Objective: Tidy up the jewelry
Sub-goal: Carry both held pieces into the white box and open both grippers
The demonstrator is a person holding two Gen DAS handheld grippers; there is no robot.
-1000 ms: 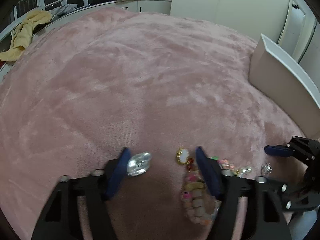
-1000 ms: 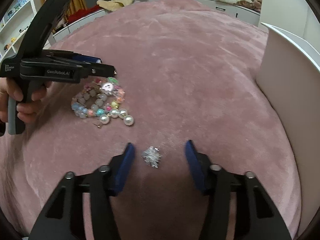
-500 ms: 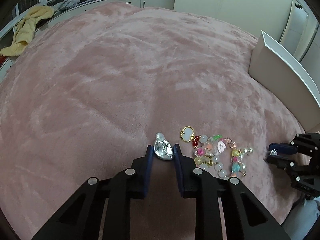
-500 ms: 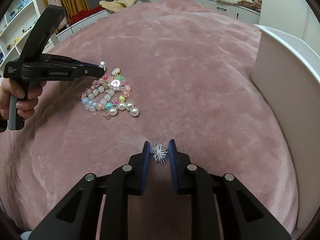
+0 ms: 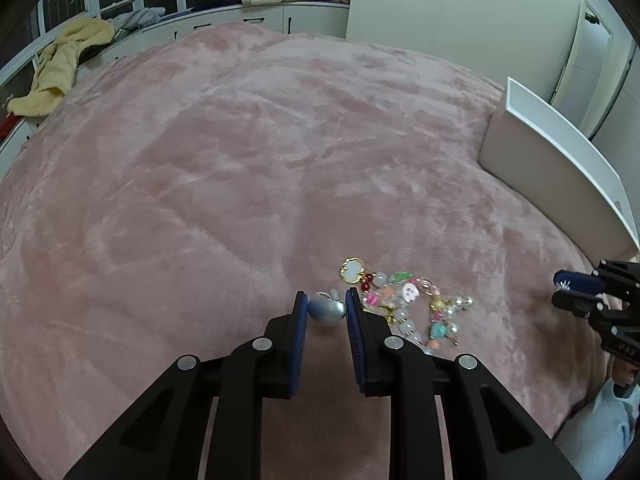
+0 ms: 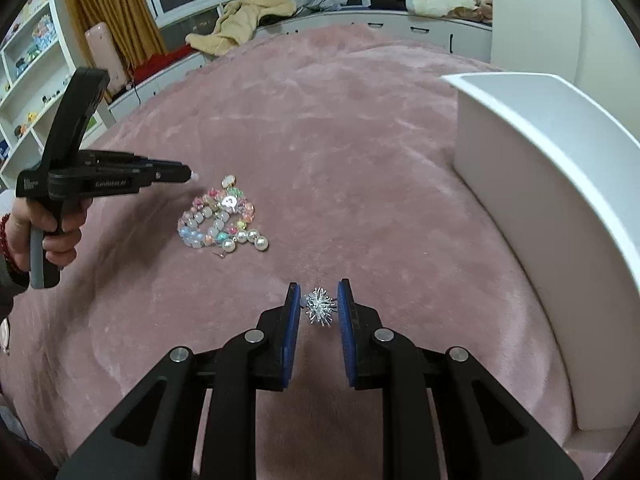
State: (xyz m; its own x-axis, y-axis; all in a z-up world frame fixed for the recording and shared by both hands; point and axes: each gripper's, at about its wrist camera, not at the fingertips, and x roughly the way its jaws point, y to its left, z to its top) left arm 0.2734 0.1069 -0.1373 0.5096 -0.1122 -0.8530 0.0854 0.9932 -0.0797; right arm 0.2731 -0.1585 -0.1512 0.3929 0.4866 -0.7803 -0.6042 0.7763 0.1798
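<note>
My worry was either small piece slipping out and vanishing into the plush pink blanket [image 5: 240,160]. My left gripper [image 5: 326,314], angled downward, pinched a silver teardrop earring [image 5: 326,312]; my right gripper [image 6: 318,306], likewise tilted, clamped a spiky silver earring [image 6: 319,305]. The bead pile [image 6: 220,224] lay between them, the white box [image 6: 540,184] to the right.

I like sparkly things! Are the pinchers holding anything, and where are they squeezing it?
Yes. The left tool pinches a silver earring by its sides. The right tool pinches a spiky silver piece by its sides.
</note>
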